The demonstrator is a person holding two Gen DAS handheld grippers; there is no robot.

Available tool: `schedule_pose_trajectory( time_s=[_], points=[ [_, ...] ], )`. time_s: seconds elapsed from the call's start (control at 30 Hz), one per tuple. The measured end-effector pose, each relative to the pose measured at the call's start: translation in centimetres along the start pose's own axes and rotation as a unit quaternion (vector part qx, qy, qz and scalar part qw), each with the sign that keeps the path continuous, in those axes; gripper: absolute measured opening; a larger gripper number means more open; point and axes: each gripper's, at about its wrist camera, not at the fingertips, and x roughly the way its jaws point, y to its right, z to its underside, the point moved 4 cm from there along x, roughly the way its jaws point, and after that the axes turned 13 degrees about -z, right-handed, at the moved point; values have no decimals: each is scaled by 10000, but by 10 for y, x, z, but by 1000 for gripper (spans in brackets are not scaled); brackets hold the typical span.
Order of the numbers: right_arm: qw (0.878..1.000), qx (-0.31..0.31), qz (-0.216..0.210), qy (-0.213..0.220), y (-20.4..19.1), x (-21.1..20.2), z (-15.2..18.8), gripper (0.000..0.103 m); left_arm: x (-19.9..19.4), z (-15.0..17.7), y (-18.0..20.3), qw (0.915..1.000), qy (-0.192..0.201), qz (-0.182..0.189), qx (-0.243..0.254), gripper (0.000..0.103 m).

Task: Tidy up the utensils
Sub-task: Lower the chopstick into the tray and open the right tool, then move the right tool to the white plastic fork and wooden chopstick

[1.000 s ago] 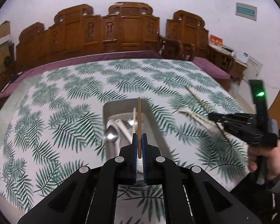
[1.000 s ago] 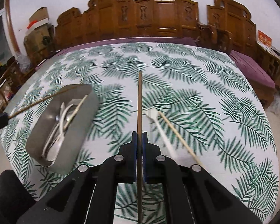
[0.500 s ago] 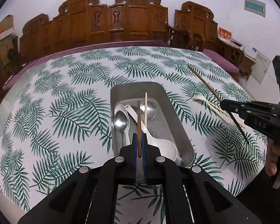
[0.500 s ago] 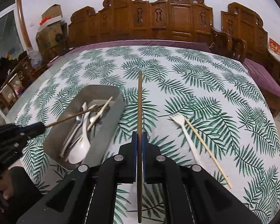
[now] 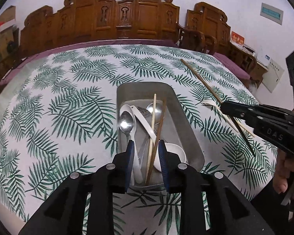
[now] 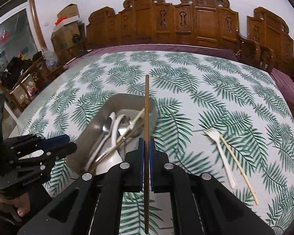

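A grey metal tray (image 5: 188,125) (image 6: 100,121) on the leaf-print table holds metal spoons (image 5: 125,123), a white spoon (image 5: 145,121), a pale chopstick (image 5: 152,117) and a brown chopstick (image 5: 159,129). My left gripper (image 5: 146,150) is open just above the tray's near end; the brown chopstick lies loose between its fingers. It also shows in the right wrist view (image 6: 54,143). My right gripper (image 6: 146,145) is shut on a second brown chopstick (image 6: 146,117), held over the tray's right rim; it shows in the left wrist view (image 5: 225,105). A white fork (image 6: 221,152) and a pale chopstick (image 6: 239,166) lie on the table to the right.
Carved wooden chairs (image 6: 186,19) line the far side of the table. Cardboard boxes and clutter (image 6: 64,25) stand at the far left. The table's near edge is close under both grippers.
My left gripper has opened and let its brown chopstick drop into the tray. My right gripper has moved left, bringing its chopstick over the tray.
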Motion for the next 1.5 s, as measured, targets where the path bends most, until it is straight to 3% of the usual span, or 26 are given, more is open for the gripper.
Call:
schedule_pose_trajectory(
  time_s=[0.27,0.57,0.63,0.73,1.1,1.5],
  points=[
    [9996,-34,-256,-95,-21,33,-15,6,-12,2,-18,9999,58,-113,-4,33],
    [9990,59,-344,-295,-33,76,-20,6,-18,5,-38,9998,66,-137,-120,53],
    [9989,84,-324,-339,-32,83,-19,6,-17,6,-41,9998,53,-145,-136,64],
    [9986,108,-324,-400,-31,91,-13,6,-17,7,-43,9998,38,-167,-109,69],
    [9976,153,-344,-575,-33,104,4,6,-13,9,-45,9997,5,-203,-122,71],
    [9977,53,-621,-271,-31,80,-8,7,-19,5,-38,9997,66,-207,-79,71]
  ],
)
